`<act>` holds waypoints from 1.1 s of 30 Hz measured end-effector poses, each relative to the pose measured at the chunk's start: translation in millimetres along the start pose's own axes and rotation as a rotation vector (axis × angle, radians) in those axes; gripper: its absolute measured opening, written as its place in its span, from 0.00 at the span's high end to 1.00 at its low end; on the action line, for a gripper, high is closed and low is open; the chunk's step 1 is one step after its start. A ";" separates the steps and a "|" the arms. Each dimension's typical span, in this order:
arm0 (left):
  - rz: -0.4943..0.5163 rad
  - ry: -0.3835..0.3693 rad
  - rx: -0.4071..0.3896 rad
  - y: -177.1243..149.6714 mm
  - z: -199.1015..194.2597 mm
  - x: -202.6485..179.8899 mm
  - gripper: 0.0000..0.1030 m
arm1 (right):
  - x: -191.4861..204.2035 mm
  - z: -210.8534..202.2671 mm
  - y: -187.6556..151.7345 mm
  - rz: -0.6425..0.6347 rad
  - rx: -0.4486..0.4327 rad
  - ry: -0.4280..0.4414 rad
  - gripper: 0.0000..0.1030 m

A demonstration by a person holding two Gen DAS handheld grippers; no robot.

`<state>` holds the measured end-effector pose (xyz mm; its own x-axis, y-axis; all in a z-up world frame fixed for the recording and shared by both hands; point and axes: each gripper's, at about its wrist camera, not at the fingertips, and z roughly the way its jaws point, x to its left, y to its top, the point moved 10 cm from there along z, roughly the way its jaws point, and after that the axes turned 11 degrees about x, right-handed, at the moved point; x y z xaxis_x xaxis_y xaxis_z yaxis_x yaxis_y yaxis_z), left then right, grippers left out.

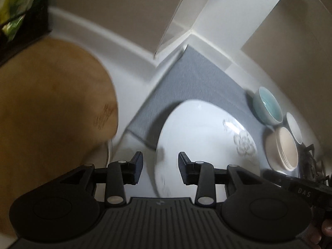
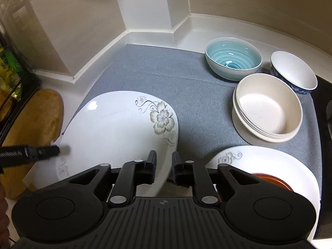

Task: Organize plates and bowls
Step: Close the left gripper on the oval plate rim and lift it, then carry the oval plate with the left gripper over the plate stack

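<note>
A white floral plate (image 2: 116, 128) is tilted above the grey mat (image 2: 166, 78); it also shows in the left wrist view (image 1: 203, 137). My right gripper (image 2: 164, 168) is shut on its near right rim. My left gripper (image 1: 159, 166) is open with the plate's left edge between its fingers; one fingertip (image 2: 44, 151) shows at the plate's left rim. A second floral plate (image 2: 269, 161) lies at the near right with a brown dish (image 2: 274, 181) on it. A teal bowl (image 2: 233, 58), stacked cream bowls (image 2: 267, 108) and a blue-and-white bowl (image 2: 294, 72) stand on the mat.
A round wooden board (image 1: 49, 108) lies on the left of the white counter (image 1: 132, 78), also seen in the right wrist view (image 2: 35, 124). A dark rack with green packets (image 2: 10, 72) stands far left. A stove edge (image 2: 323, 103) borders the right. Walls enclose the corner.
</note>
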<state>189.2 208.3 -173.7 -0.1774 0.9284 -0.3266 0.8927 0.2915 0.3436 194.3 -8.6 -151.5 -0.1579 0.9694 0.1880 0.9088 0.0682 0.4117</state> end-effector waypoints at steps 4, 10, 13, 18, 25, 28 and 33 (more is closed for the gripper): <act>0.059 0.008 0.007 16.1 14.4 -8.0 0.57 | -2.5 9.7 7.2 0.017 0.002 -0.023 0.70; 0.108 0.009 0.054 21.2 38.0 -8.2 0.57 | -8.0 23.3 12.0 0.040 0.024 -0.066 0.62; 0.114 -0.001 0.073 21.1 44.4 -5.7 0.57 | -10.9 32.0 11.9 0.051 0.046 -0.076 0.58; 0.121 -0.037 0.095 22.4 51.6 0.1 0.66 | -8.9 46.1 9.9 0.058 0.092 -0.066 0.58; 0.159 -0.084 0.104 24.4 56.2 -7.8 0.82 | 1.4 59.8 6.9 0.063 0.147 -0.049 0.59; 0.168 -0.092 0.104 22.3 55.9 -8.4 0.82 | 2.8 60.9 7.6 0.068 0.155 -0.055 0.59; 0.180 -0.094 0.107 16.8 53.5 -6.5 0.82 | 1.3 61.8 9.5 0.095 0.156 -0.044 0.62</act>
<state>227.6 194.8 -212.8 0.0239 0.9361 -0.3511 0.9463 0.0920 0.3098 226.6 7.8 -202.4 -0.0547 0.9824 0.1784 0.9681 0.0084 0.2503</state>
